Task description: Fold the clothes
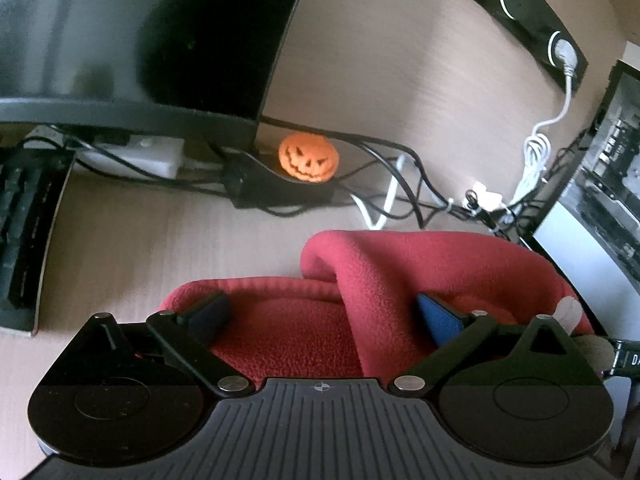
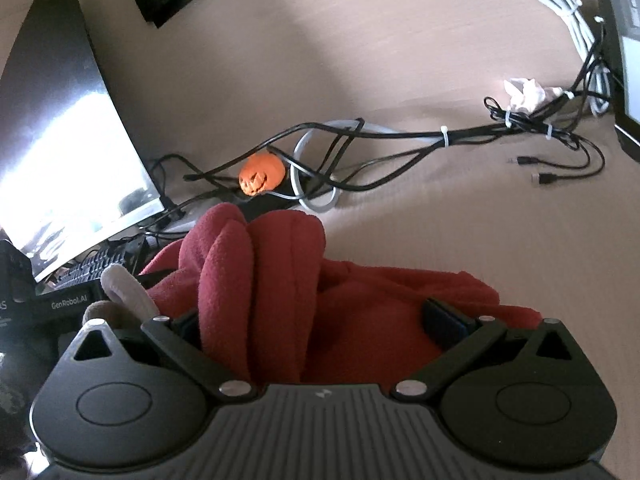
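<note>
Both grippers stand wide open over the red fleece garment (image 1: pixel 352 280), which lies bunched on the counter (image 1: pixel 160 232) low in each frame. The left gripper (image 1: pixel 324 316) and right gripper (image 2: pixel 316 320) straddle folds, gripping nothing. Next, I judge, each must close on an edge.

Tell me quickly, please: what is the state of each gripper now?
Left gripper: jaws open, red fleece garment between them, not gripped.
Right gripper: jaws open, same garment between them.
</note>
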Motion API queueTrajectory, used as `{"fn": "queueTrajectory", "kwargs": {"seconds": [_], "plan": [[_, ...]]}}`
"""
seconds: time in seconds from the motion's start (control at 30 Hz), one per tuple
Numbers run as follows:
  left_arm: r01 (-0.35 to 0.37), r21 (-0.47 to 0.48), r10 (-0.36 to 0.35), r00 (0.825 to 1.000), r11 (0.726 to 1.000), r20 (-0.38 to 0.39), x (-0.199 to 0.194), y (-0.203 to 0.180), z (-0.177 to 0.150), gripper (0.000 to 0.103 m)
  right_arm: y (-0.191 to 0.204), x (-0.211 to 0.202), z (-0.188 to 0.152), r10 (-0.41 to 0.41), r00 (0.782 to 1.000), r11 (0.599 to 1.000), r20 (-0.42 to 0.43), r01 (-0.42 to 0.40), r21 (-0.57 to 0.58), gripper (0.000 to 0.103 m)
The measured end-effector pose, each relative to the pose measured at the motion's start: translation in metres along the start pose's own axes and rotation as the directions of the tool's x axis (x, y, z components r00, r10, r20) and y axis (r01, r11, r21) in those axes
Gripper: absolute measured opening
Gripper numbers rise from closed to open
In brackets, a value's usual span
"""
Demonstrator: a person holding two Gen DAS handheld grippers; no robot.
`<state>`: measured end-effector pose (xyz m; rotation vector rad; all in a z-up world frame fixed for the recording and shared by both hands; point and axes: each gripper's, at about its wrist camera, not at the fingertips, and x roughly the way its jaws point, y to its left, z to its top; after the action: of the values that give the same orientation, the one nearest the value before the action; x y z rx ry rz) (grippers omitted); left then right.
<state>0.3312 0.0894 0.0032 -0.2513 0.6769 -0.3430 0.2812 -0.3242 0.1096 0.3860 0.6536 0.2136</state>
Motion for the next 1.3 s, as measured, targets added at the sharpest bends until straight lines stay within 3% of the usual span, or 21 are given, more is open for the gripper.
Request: {"fn": "queueTrajectory", "kwargs": {"seconds": [0.13,0.2,0.27,0.43,0.53,0.6,0.67,0.97,1.07,1.23,1.3], "plan": [[-0.024,-0.017,0.023,0.999,1.000,-0.036,-0.004,-0.002,0.016,0.101,0.004,-0.003,0.014,-0.031,0.998,0.999,-0.052,0.032,0.022,0.103],[-0.011,-0.042,0.010,1.000,0.999,-0.016,-0.029,-0.007,0.025,0.101,0.004,-0.025,0.017,-0.027,0.999,0.998,-0.026,0.029,0.058,0.103],[0.058,-0.082,-0.057,0.998,0.995,0.011,-0.060,-0.009,0.029,0.101,0.003,-0.046,0.021,-0.004,1.000,0.998,0.023,0.002,0.070,0.103],[0.050,-0.053,-0.051,0.999,0.997,-0.012,-0.097,-0.029,0.005,0.101,0.009,-0.059,0.019,0.012,0.999,0.999,0.049,-0.013,0.030,0.101],[0.052,-0.079,-0.056,0.997,0.996,-0.052,-0.095,-0.035,-0.015,0.101,0.010,-0.049,0.011,0.035,0.999,0.998,0.015,-0.036,0.053,0.085],[0.059,-0.100,-0.067,0.995,0.993,-0.074,-0.091,-0.039,-0.025,0.101,0.006,-0.043,0.008,0.044,0.999,0.995,-0.004,-0.044,0.084,0.064],[0.078,-0.119,-0.088,0.993,0.990,-0.083,-0.088,-0.043,-0.028,0.101,0.004,-0.037,0.006,0.050,0.999,0.993,-0.020,-0.048,0.112,0.056],[0.070,-0.121,-0.082,0.992,0.990,-0.093,-0.074,-0.053,-0.028,0.098,0.008,-0.017,0.005,0.102,0.992,0.992,-0.076,-0.095,0.088,0.041],[0.080,-0.125,-0.092,0.991,0.989,-0.094,-0.070,-0.055,-0.020,0.052,0.012,-0.022,0.010,0.133,0.989,0.987,-0.064,-0.126,0.098,0.035],[0.190,-0.123,-0.195,0.980,0.974,-0.028,-0.090,-0.052,0.007,0.026,0.023,-0.053,0.034,0.219,0.976,0.974,-0.002,-0.218,0.067,0.034],[0.255,-0.093,-0.256,0.967,0.963,0.001,-0.104,-0.055,0.016,0.025,0.030,-0.068,0.038,0.252,0.968,0.967,0.009,-0.252,0.039,0.034]]}}
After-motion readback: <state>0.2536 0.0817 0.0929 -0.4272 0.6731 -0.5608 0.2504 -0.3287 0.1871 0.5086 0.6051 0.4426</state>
